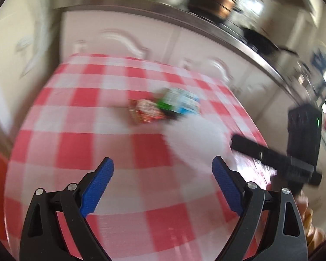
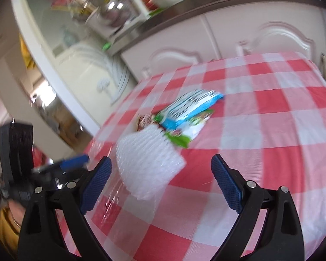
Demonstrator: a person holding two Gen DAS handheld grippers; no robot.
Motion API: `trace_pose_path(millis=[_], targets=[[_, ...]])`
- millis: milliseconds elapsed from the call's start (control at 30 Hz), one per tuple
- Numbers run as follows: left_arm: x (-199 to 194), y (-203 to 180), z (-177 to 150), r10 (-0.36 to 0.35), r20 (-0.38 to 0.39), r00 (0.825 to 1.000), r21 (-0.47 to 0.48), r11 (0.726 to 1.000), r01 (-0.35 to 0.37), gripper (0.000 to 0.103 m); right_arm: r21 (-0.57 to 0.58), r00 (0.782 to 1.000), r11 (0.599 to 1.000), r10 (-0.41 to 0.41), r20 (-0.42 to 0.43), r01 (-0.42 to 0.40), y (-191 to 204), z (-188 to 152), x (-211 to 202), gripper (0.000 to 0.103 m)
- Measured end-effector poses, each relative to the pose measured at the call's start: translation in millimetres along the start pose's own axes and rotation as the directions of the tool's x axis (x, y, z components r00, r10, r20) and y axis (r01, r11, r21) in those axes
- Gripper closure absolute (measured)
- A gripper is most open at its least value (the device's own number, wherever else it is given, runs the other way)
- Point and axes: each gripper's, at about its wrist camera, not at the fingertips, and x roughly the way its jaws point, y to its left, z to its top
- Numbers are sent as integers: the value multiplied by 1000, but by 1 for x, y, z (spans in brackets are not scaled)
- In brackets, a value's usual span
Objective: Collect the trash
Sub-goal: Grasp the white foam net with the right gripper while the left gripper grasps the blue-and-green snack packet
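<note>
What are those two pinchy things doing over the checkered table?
A person holds a gripper in each hand to pick up trash. The left gripper and the right gripper are both open and hold nothing yet. On the red and white tablecloth lie a white bubble wrap piece, a blue and white wrapper and a red wrapper, bunched together. The pictures are blurry, so finer details are hard to tell.
</note>
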Motion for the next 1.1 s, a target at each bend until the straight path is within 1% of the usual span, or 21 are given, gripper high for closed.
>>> trace_pose_path(millis=[133,200,333,367,400,500,533,667,733,800,900,1000,1100], targets=[[-5,18,8,53,31,998,-65,997,-51,12,-57,999,998,-30,-27,28,14,2,16,10],[-3,21,13,59,40,997,-91,994,-55,12,-77,998,996,-43,-41,40,19,3,22,10],[9,21,22,72,40,997,-105,992,-67,12,-115,994,991,-83,-70,74,24,0,34,11],[13,20,25,71,38,997,-106,992,-67,12,-125,993,988,-98,-71,88,24,-1,36,15],[15,19,27,71,37,997,-106,992,-66,12,-131,992,987,-104,-77,94,25,-2,37,23],[21,12,35,59,45,997,-94,994,-55,12,-124,992,988,-100,-77,90,23,-2,37,30],[24,8,38,55,47,997,-78,996,-51,12,-124,992,988,-100,-75,90,22,-2,36,31],[33,-8,52,49,60,997,-2,999,-49,12,-116,994,990,-90,-68,81,19,-3,30,41],[38,-14,59,32,61,998,22,999,-34,12,-111,994,991,-87,-64,80,16,-3,26,43],[46,-19,66,21,48,999,41,999,-23,12,-90,995,993,-78,-56,73,11,-3,21,45],[61,-27,74,8,21,1000,66,998,-9,12,-25,998,998,-54,-23,53,-3,1,8,47],[77,-37,81,-14,-13,1000,97,995,15,12,58,999,997,-42,24,40,-24,7,-8,47],[92,-46,85,-24,-48,999,114,993,29,12,156,996,988,-37,75,25,-49,12,-23,47]])
